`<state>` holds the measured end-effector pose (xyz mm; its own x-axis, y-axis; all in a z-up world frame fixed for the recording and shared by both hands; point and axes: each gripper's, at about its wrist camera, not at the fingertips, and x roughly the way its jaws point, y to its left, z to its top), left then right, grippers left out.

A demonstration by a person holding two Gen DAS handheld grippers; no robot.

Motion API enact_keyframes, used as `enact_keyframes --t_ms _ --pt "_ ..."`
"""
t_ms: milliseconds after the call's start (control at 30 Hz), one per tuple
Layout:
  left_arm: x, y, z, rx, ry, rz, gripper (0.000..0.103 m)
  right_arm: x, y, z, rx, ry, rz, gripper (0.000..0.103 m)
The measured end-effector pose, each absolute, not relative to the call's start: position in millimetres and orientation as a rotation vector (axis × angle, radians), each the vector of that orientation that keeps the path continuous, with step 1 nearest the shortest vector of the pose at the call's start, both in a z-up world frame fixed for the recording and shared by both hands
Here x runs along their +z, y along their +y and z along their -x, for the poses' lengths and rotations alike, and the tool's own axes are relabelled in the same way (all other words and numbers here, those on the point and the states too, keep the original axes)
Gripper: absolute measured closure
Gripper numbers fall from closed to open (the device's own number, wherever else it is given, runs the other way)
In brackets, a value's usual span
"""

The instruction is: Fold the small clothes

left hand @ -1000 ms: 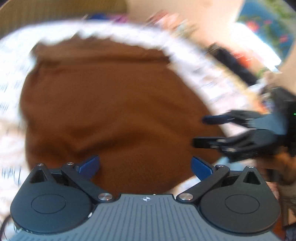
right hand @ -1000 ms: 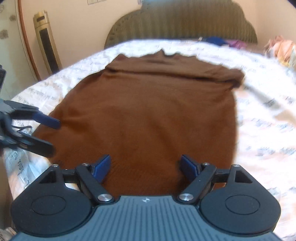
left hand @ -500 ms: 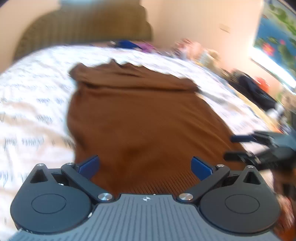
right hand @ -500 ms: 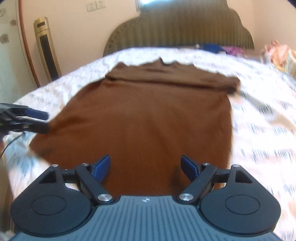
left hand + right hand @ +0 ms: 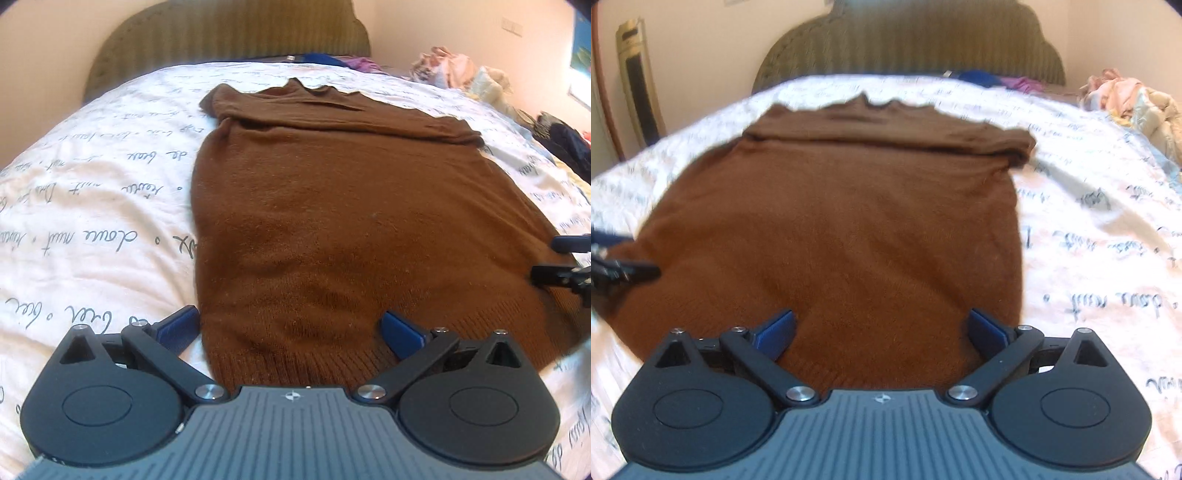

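Observation:
A brown knit sweater (image 5: 332,206) lies flat on the bed, its ribbed hem nearest me and its sleeves folded across the top near the collar. It also shows in the right wrist view (image 5: 849,229). My left gripper (image 5: 290,330) is open and empty, just above the hem's left part. My right gripper (image 5: 882,332) is open and empty, just above the hem's right part. Each gripper shows at the edge of the other's view: the right one (image 5: 561,258) and the left one (image 5: 617,258).
The bed has a white cover with handwriting print (image 5: 92,206) and an olive headboard (image 5: 908,40). Blue and purple clothes (image 5: 997,79) lie by the headboard. A pile of pale clothes (image 5: 1130,99) sits at the right. A tower fan (image 5: 635,81) stands left.
Both grippers have moved back and lower toward the sweater's hem. The left view swung from the right side of the sweater to facing it straight on. Both stay open.

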<state>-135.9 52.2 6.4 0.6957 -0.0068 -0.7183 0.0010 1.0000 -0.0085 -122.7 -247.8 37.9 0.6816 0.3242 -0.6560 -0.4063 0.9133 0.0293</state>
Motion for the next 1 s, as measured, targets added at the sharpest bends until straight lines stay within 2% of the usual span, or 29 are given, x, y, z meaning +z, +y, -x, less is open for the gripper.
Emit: enact_keyframes --t_ms 100,200,467,567,700,767,867,1000 --pt "-5.4 55.8 139.3 0.020 0.797 0.004 0.000 37.8 -243.1 119.6 0.422 0.679 0.089 0.003" --pt "-7.3 57.7 136.0 0.018 0.801 0.009 0.000 18.3 -231.9 116.7 0.416 0.736 0.171 0.001" --pt "-9.7 55.3 137.5 0.027 0.780 0.001 0.000 20.3 -250.9 149.6 0.395 0.748 0.167 0.001" --pt "-7.1 54.9 136.8 0.034 0.791 0.008 0.000 31.4 -260.1 152.8 0.384 0.764 0.085 0.000" --pt "0.2 57.7 139.4 0.044 0.809 0.072 0.000 39.0 -260.2 145.6 0.312 0.691 -0.025 0.000" --pt "-2.9 53.5 144.3 0.021 0.826 0.032 0.000 25.4 -248.7 135.3 0.300 0.770 0.012 0.000" --pt "-4.3 51.6 157.6 -0.013 0.840 -0.019 0.000 17.5 -230.6 156.4 0.288 0.715 0.192 0.000" --pt "3.0 61.6 179.4 -0.067 0.849 0.025 0.000 24.7 -249.2 175.6 0.345 0.761 0.167 0.000"
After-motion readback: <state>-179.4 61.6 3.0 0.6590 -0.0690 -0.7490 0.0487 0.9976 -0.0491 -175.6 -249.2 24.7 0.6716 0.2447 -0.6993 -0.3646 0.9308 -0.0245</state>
